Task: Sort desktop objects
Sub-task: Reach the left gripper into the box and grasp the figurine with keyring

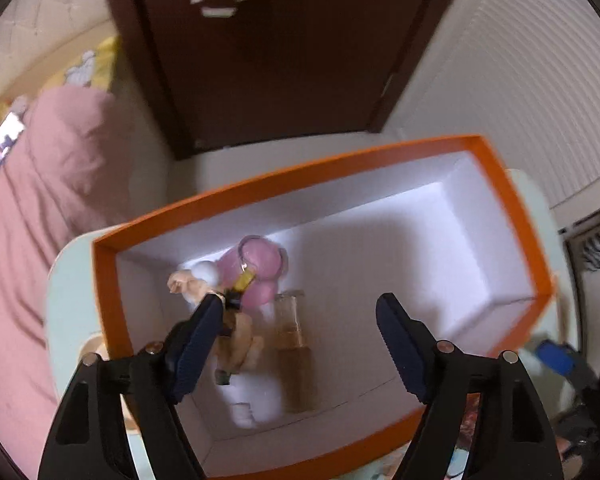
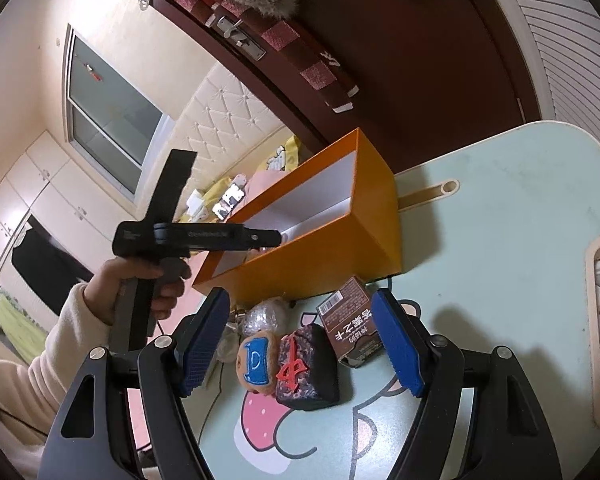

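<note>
An orange box [image 1: 112,280] with a white inside stands on the pale green table [image 2: 500,240]. In it lie a pink plush charm [image 1: 260,268], a beige doll figure [image 1: 236,344] and a clear amber bottle [image 1: 292,340]. My left gripper [image 1: 298,300] hangs open over the box, pointing down into it; its left finger overlaps the doll but nothing is clamped. My right gripper [image 2: 300,298] stands open low over the table. Between its fingers lie a brown plush with a blue patch [image 2: 258,360], a dark patterned cube with a red character [image 2: 308,364] and a brown carton [image 2: 352,316].
A crinkly plastic-wrapped item [image 2: 264,316] lies by the orange box [image 2: 340,248]. A person's hand [image 2: 140,280] in a cream sleeve holds the left tool. A bed with a pink blanket [image 1: 40,200] is left of the table, a dark door [image 1: 280,60] behind it.
</note>
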